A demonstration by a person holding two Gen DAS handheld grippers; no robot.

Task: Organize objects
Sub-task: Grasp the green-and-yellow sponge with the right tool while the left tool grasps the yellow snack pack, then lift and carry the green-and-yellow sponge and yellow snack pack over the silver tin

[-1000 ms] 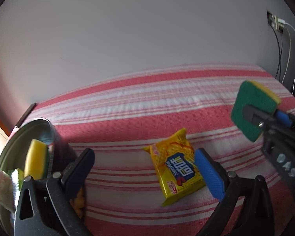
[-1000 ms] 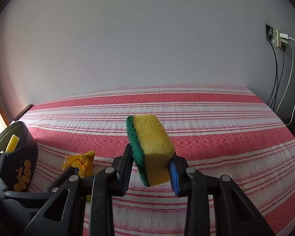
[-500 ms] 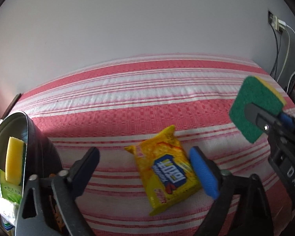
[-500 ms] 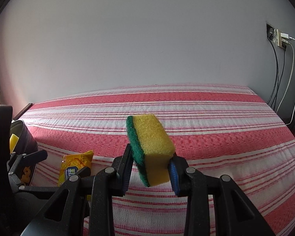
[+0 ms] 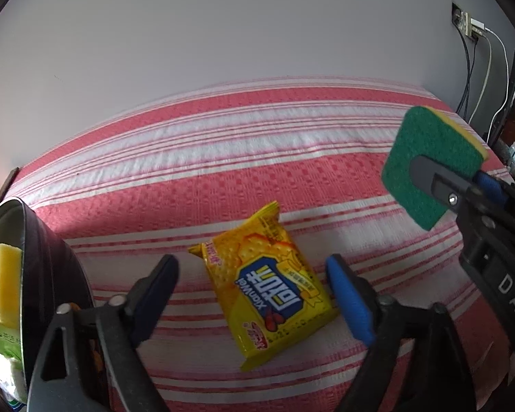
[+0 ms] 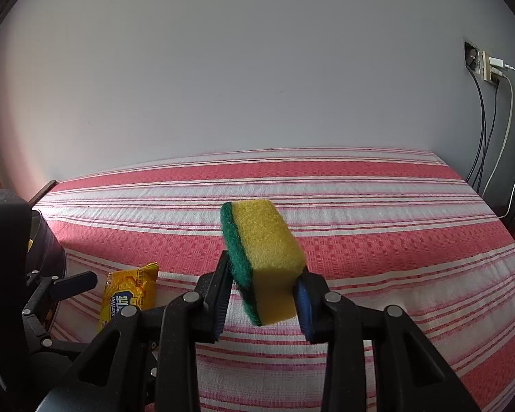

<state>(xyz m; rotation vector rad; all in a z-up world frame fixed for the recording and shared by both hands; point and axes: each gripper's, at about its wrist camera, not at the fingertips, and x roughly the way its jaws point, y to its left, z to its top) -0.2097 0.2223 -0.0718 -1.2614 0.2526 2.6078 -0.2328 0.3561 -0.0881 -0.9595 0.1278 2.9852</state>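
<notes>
The left gripper (image 5: 254,285) hung over the yellow foil snack packet with a blue label (image 5: 271,295), which lay flat on the red-and-white striped woven cloth (image 5: 223,178). Its jaws had just been closing, but they stood apart, one on each side of the packet, and the blue pads (image 5: 350,295) did not yet press on it. The right gripper (image 6: 262,295) was clamped on a yellow rectangular sponge with a green scouring side (image 6: 261,257), which it held up in the air above the cloth, tilted, with the green side toward the left finger. In the left wrist view the same sponge (image 5: 432,161) was seen at the right, well apart from the packet. At the left edge stood a dark round tin container (image 5: 48,257), just beside the left finger; inside it a second yellow sponge (image 5: 7,281) stood upright next to some green and white packaging. Beyond the packet the cloth was bare up to the pale grey wall (image 6: 257,68). At the far right corner of the cloth, black and white cables (image 6: 491,130) hung down from a wall socket (image 6: 491,65).
</notes>
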